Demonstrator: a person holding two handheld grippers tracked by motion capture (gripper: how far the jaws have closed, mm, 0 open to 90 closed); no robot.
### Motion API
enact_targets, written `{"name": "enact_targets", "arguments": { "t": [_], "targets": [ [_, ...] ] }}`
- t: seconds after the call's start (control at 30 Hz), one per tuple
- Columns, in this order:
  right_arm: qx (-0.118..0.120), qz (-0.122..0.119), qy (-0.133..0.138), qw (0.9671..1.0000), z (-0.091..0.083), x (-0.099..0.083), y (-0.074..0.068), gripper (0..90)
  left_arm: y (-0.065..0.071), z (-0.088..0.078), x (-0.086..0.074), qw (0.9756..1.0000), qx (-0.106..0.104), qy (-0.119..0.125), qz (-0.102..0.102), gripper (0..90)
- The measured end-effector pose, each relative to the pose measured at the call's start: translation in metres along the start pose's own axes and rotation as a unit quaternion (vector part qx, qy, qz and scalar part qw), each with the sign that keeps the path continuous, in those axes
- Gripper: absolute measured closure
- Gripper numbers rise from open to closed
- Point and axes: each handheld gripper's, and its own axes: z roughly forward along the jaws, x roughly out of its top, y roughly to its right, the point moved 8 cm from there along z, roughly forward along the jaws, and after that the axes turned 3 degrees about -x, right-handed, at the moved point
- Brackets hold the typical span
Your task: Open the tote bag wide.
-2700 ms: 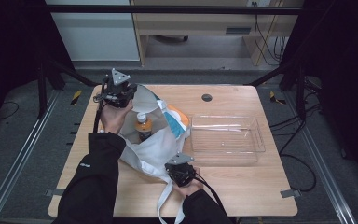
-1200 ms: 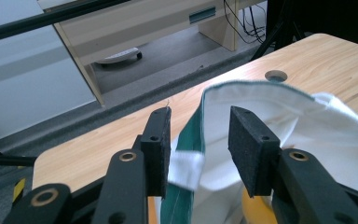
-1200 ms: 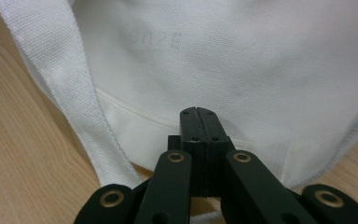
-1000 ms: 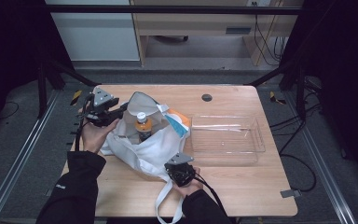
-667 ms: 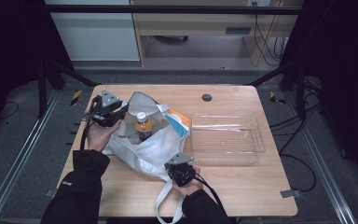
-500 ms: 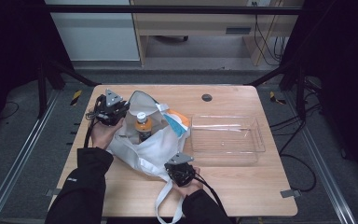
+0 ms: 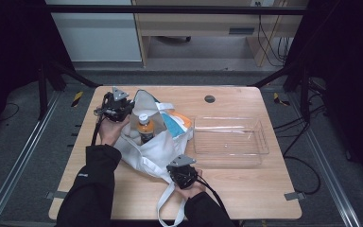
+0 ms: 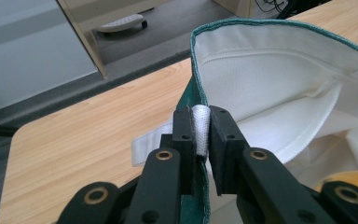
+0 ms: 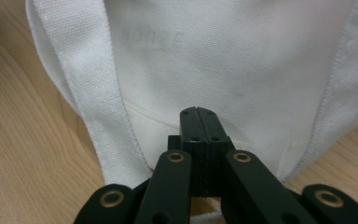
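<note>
A white tote bag (image 7: pixel 158 146) with a green-edged rim lies open on the wooden table (image 7: pixel 246 189). An orange-capped bottle (image 7: pixel 144 127) and a blue and orange packet (image 7: pixel 177 120) sit inside it. My left gripper (image 7: pixel 116 105) is at the bag's far left rim. In the left gripper view its jaws (image 8: pixel 200 122) have just been closing and now pinch the white strap on the bag (image 8: pixel 279 70). My right gripper (image 7: pixel 182 172) is at the bag's near edge. Its jaws (image 9: pixel 198 111) are shut tight against the cloth of the bag (image 9: pixel 223 60) at a seam.
A clear plastic tray (image 7: pixel 260 146) stands empty just right of the bag. A loose strap (image 7: pixel 168 208) trails off the near table edge by my right forearm. A dark round hole (image 7: pixel 210 99) marks the far side. Metal frame rails run along both sides.
My left gripper moved right and down from beside the bag to its rim and shut on the strap. The right gripper kept still.
</note>
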Motion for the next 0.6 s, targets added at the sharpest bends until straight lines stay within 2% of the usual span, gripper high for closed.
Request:
{"name": "enact_targets", "arguments": {
  "t": [0.33,0.47,0.5,0.6],
  "targets": [
    [0.000,-0.004,0.001,1.0000,0.001,0.000,0.000,90.0,0.003,0.024,-0.018,0.9998,0.000,-0.014,-0.016,81.3],
    [0.000,-0.002,0.000,1.0000,0.000,0.000,-0.001,90.0,0.004,0.032,-0.025,0.9995,-0.001,-0.027,-0.015,81.3],
    [0.000,-0.003,0.000,1.0000,0.000,0.000,-0.001,90.0,0.004,0.034,-0.027,0.9993,-0.006,-0.022,-0.028,81.3],
    [0.001,-0.003,0.000,1.0000,0.001,0.001,-0.001,90.0,0.003,0.036,-0.034,0.9991,-0.011,-0.028,-0.030,81.2]
  ]
}}
